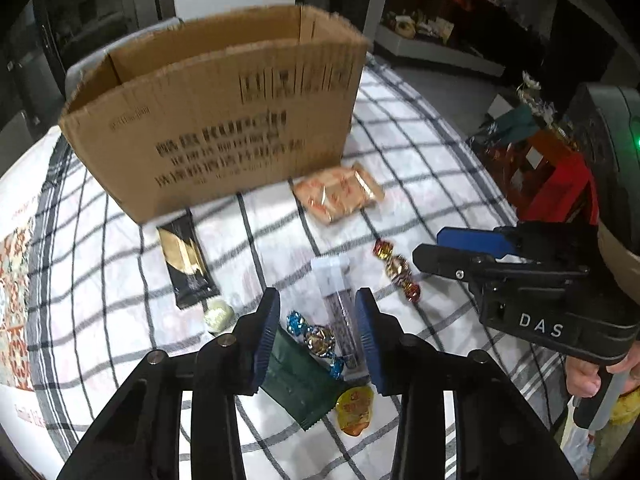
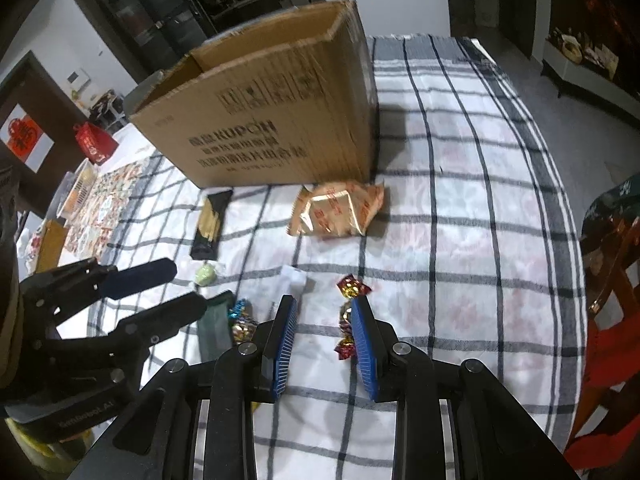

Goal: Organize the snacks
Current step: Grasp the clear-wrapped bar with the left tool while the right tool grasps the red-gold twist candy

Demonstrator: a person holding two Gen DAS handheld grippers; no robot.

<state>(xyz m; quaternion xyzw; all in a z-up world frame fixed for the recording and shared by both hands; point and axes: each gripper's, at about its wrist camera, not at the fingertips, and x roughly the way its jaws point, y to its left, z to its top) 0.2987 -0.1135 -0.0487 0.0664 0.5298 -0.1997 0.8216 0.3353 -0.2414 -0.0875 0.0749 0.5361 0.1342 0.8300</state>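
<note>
An open cardboard box (image 1: 224, 120) (image 2: 280, 120) stands at the far side of the checked cloth, with snacks scattered in front of it. My left gripper (image 1: 316, 336) (image 2: 188, 288) hangs open low over a blue-wrapped candy (image 1: 316, 338) (image 2: 242, 316), a clear tube packet (image 1: 336, 292) (image 2: 294, 278) and a dark green packet (image 1: 296, 384) (image 2: 214, 328); its pads press on none of them. My right gripper (image 2: 324, 340) (image 1: 426, 248) is open, and a red-and-gold candy (image 2: 348, 320) (image 1: 396, 270) lies by its right finger, partly hidden.
An orange packet (image 1: 336, 194) (image 2: 340, 210), a black-and-gold bar (image 1: 186, 264) (image 2: 210, 224), a pale green sweet (image 1: 219, 314) (image 2: 206, 274) and a yellow jelly cup (image 1: 354, 408) lie on the tablecloth (image 2: 460, 200). A red chair (image 2: 612, 300) stands past the right edge.
</note>
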